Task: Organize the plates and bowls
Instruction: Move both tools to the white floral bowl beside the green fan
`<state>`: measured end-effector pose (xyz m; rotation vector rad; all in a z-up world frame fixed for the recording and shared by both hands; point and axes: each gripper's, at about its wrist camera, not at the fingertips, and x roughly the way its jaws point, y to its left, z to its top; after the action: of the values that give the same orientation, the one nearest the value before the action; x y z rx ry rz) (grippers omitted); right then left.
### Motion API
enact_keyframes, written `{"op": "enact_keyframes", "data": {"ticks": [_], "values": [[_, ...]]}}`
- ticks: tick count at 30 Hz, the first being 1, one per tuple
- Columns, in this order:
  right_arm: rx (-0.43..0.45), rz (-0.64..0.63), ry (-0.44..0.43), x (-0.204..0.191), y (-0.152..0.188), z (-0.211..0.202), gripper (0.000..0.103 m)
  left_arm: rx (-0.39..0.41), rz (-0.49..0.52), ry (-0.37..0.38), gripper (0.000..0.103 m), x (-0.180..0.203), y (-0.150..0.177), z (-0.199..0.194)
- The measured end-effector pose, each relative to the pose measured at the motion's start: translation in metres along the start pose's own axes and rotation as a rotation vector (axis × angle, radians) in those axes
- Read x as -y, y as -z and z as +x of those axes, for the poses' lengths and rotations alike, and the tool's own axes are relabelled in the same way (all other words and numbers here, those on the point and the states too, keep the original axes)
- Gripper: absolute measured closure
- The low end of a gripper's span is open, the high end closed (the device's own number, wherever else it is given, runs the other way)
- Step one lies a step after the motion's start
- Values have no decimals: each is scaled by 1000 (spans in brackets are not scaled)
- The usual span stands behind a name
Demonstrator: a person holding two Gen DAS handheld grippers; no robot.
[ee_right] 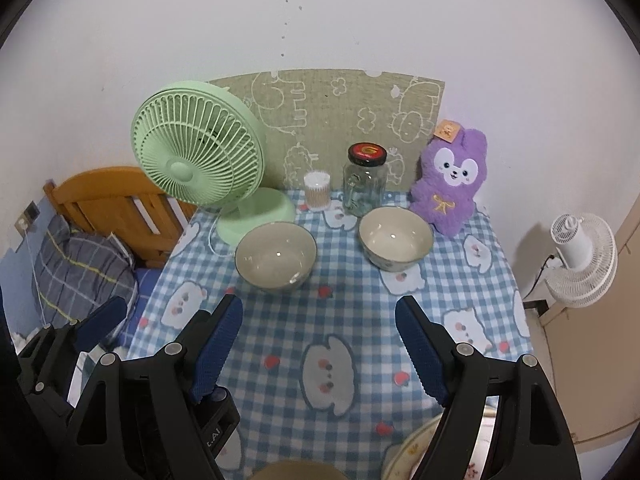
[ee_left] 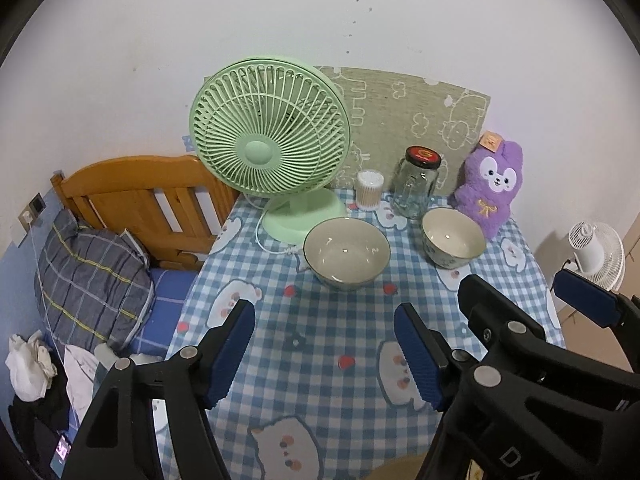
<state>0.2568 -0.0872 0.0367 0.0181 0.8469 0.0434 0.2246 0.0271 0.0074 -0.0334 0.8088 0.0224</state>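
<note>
Beside the round base of the pale green plastic desk fan (ee_left: 269, 148) sit the task's things: a wide grey-green ceramic bowl (ee_left: 346, 253) just in front of that base, and a cream ceramic bowl with a patterned outside (ee_left: 453, 237) farther from the fan, near the purple plush rabbit (ee_left: 492, 186). We hold the left hand-held gripper (ee_left: 325, 354) wide with nothing between its blue pads, and the right hand-held gripper (ee_right: 319, 350) equally wide and empty; both hang above bare cloth, well short of the bowls. We judge the main risk to be the white fan cord (ee_left: 267, 240) trailing right beside the grey-green bowl: a finger reaching in on that side could snag it and tug the fan. A glazed rim may also slip from the pads if pinched shallowly, and a clear glass jar with a black and red lid (ee_left: 417, 184) and a small tub of cotton swabs (ee_left: 370, 190) stand close behind, easy to knock. Our surface (ee_left: 320, 340) wears a blue-and-white checked cloth with cartoon animals; edges of plates show at the bottom of the right wrist view. Away from the fan lie a wooden bed headboard (ee_left: 132, 196), a plaid pillow (ee_left: 90, 280) and white walls.
</note>
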Motion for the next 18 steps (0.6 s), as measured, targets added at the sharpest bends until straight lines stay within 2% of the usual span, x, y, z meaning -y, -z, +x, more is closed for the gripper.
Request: {"op": "enact_keyframes", "data": {"ticks": [18], "values": [[2,11,19,-10,-38,57,21,6,16,-6,29,-10,-39,55]]}}
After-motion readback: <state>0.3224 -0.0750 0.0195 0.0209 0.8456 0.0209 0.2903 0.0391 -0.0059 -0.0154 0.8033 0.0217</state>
